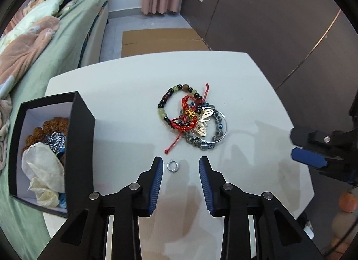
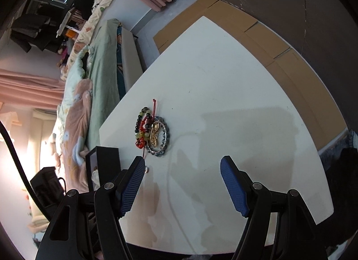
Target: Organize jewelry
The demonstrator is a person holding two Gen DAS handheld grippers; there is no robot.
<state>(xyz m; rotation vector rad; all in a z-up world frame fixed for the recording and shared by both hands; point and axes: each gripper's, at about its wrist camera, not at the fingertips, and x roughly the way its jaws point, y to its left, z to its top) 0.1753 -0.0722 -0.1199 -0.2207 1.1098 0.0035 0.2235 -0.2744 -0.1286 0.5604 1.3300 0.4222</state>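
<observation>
On the white table, a little silver ring lies flat, shiny and round with a tiny bump on its lower edge. It sits between the blue fingertips of the left gripper, closer to the left one, and touches neither. That gripper is spread wide and holds nothing.

Past the ring, farther from the gripper, is a pile of jewelry. A bracelet of dark and pale green beads lies tangled with a red knotted cord, a gold dragonfly charm, a blue-grey bead bracelet and a thin silver bangle.

Left of the ring stands a black box with white inside walls. It holds brown bumpy beads, something silver and sparkly, and crumpled pale paper.

Right of the ring, well apart, the right gripper hangs over bare table, also spread wide with nothing in it.
</observation>
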